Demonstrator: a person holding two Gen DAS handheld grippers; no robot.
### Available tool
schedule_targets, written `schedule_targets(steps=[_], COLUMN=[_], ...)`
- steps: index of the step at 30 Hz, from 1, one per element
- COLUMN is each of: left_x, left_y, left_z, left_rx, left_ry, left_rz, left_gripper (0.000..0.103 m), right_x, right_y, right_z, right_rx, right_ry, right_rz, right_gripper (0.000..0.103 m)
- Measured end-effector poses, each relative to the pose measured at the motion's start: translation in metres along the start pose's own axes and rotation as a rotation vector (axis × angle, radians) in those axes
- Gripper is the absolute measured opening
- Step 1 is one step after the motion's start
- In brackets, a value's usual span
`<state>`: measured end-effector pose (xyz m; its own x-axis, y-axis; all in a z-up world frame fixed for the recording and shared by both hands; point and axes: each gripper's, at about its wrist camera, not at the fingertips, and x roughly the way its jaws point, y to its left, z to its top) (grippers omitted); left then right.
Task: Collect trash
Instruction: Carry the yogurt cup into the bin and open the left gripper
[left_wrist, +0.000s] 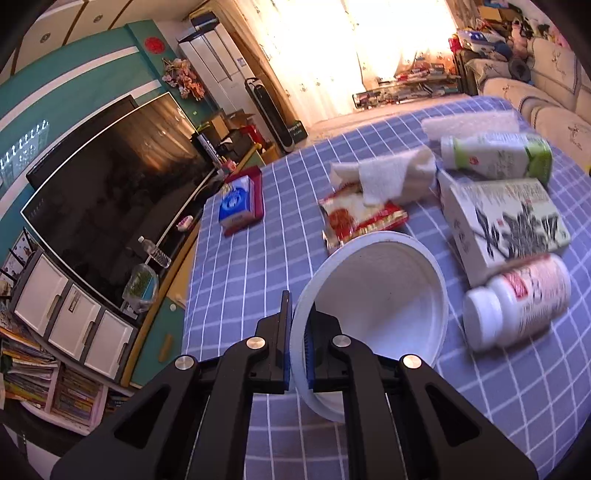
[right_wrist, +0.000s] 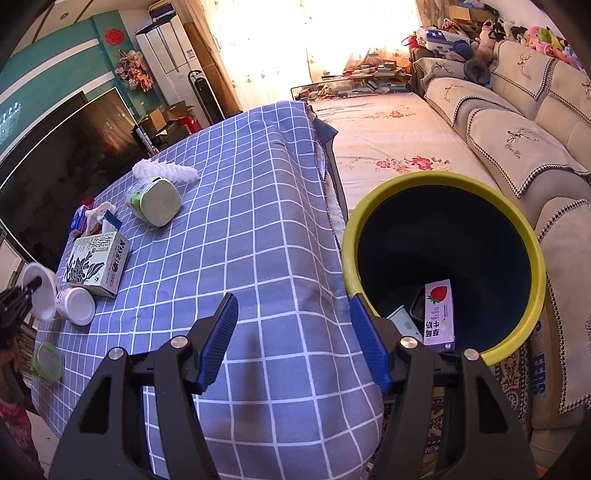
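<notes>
Checked blue tablecloth (left_wrist: 236, 280) below, my left gripper (left_wrist: 297, 325) pinches the white paper bowl's (left_wrist: 373, 291) rim; I'd keep it level toward the yellow-rimmed bin (right_wrist: 532, 236), right gripper (right_wrist: 293, 332) spread empty.

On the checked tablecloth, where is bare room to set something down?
The tablecloth is bare between the green-labelled bottle and the yellow-rimmed bin. The far side is crowded: white bowl, printed box, pill bottle, tissue, snack wrapper.
</notes>
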<state>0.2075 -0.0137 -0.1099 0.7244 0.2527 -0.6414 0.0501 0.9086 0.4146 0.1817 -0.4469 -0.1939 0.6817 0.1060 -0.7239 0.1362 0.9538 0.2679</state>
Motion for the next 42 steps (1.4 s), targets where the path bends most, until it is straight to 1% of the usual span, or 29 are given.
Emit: schedule_targets(steps=[4,8,11,15,19,23,25,28,34,38,42], left_x=[-0.024,-0.059,-0.084,-0.113,-0.123,-0.124,-0.127,-0.126,-0.109,-0.097,-0.085], left_y=[0.006,-0.005,-0.024,-0.065,-0.126,-0.197,-0.236,-0.297,-0.407,-0.459,-0.487], left_z=[0.017,0.025,0.029,0.036,0.052,0.077,0.090,0.108,0.125,0.132,0.136], left_rx=[-0.042,-0.052,-0.043,-0.011,0.050,0.116,0.155,0.208,0.291,0.329,0.351], left_ry=[-0.058,-0.099,-0.129,-0.170,-0.177,-0.164,-0.171,-0.161,-0.085,-0.042,-0.008], left_rz=[-0.045,-0.129,-0.196,-0.328,-0.464,-0.565,-0.586,-0.617,-0.661,-0.662,-0.655], left_gripper=[0.007,0.007,0.007,0.007,0.007,0.007,0.007,0.007,0.007,0.007,0.008], right_x=[-0.005,-0.013,-0.021,-0.036,-0.058,-0.079,-0.089,-0.102,-0.115,-0.116,-0.111], right_y=[-0.003,-0.006,-0.008,-0.019,-0.042,-0.073,-0.091,-0.116,-0.155,-0.171,-0.182], right_z=[0.002,0.004,0.003,0.000,-0.007,-0.018,-0.024,-0.033,-0.047,-0.052,-0.052], right_rx=[0.010,0.019,0.017,0.028,0.062,0.118,0.158,0.211,0.285,0.313,0.332], right_ry=[-0.015,-0.040,-0.060,-0.091,-0.127,-0.159,-0.172,-0.186,-0.192,-0.185,-0.175], right_rz=[0.002,0.008,0.000,-0.038,-0.087,-0.137,-0.160,-0.188,-0.222,-0.228,-0.225], right_gripper=[0.060,0.060,0.060,0.060,0.060,0.060,0.060,0.061,0.063,0.063,0.063])
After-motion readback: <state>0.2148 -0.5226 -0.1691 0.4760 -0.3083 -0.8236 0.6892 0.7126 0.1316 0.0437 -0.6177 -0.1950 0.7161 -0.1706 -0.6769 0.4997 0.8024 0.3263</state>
